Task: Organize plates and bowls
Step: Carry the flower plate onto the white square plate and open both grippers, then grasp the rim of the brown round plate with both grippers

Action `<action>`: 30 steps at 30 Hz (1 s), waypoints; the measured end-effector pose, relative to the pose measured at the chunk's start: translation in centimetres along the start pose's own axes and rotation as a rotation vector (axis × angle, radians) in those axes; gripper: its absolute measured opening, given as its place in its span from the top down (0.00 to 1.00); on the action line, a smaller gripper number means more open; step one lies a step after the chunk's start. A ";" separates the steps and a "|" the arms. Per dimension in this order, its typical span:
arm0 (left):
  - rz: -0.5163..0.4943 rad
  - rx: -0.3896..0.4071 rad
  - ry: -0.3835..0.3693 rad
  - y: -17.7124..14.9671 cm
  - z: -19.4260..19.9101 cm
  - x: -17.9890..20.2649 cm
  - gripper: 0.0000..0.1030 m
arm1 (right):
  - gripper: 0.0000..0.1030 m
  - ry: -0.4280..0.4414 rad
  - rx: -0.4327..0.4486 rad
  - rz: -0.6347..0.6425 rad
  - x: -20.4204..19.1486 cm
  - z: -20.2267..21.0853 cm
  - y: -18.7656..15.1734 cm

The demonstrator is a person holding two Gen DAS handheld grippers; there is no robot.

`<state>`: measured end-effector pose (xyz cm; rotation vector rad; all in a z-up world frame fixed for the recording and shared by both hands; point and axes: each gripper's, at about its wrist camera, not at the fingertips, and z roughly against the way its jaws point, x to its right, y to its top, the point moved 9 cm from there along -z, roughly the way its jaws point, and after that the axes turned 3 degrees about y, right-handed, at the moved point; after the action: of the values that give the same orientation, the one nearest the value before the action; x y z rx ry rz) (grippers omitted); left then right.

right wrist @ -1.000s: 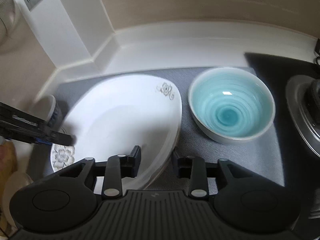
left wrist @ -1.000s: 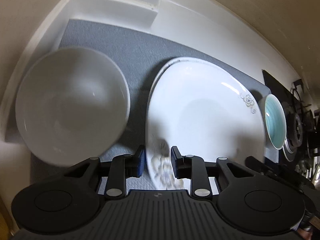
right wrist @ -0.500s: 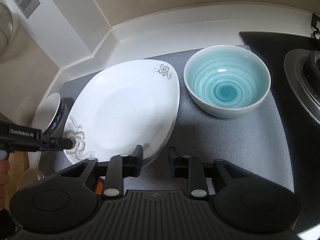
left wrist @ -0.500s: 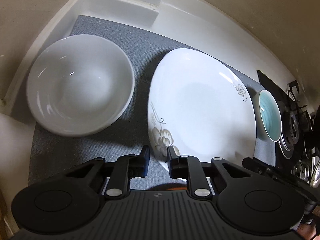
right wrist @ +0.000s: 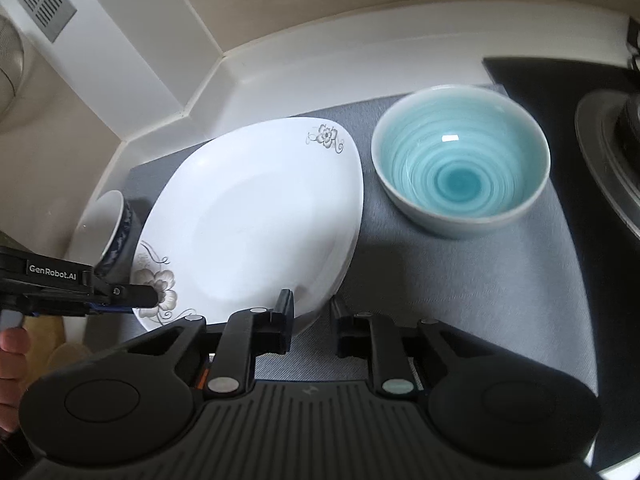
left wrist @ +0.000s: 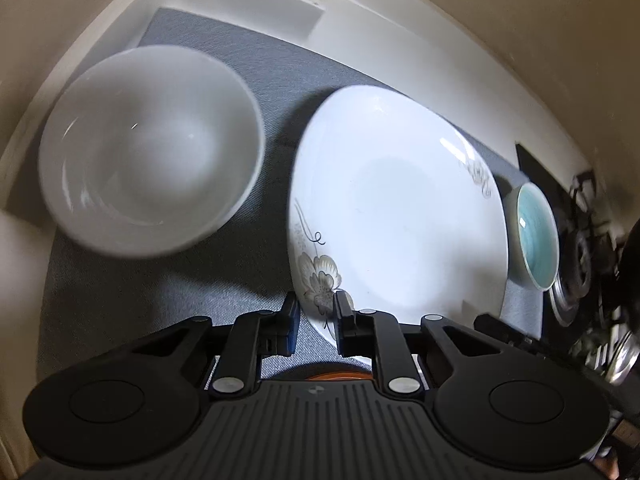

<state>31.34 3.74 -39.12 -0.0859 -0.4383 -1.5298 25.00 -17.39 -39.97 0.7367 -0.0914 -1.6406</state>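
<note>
A white square plate with grey flower prints [left wrist: 400, 208] lies on a grey mat [left wrist: 140, 292]; it also shows in the right wrist view [right wrist: 256, 224]. My left gripper [left wrist: 316, 312] straddles the plate's near rim at the flower print, its jaws close around the rim. My right gripper [right wrist: 312, 312] straddles the plate's opposite rim, with the plate raised there. A large white bowl [left wrist: 148, 152] stands left of the plate. A turquoise bowl [right wrist: 460, 168] stands right of it, also in the left wrist view [left wrist: 534, 236].
A small blue-patterned cup [right wrist: 112, 232] sits behind the plate's left edge. A black stove with burners [right wrist: 608, 152] lies to the right. White walls and a raised ledge [right wrist: 320, 52] border the mat at the back.
Both grippers have moved onto the plate's rims and the left jaws have widened a little around it. The plate's right side has lifted off the mat.
</note>
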 end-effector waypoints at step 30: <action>-0.259 -0.135 0.042 -8.2 -0.4 3.9 0.45 | 0.75 -0.152 -0.130 0.100 1.7 4.0 -7.9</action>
<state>23.39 -0.49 -39.94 -0.1047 -0.3213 -1.8126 16.07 -18.57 -41.12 0.5008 -0.1270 -1.5892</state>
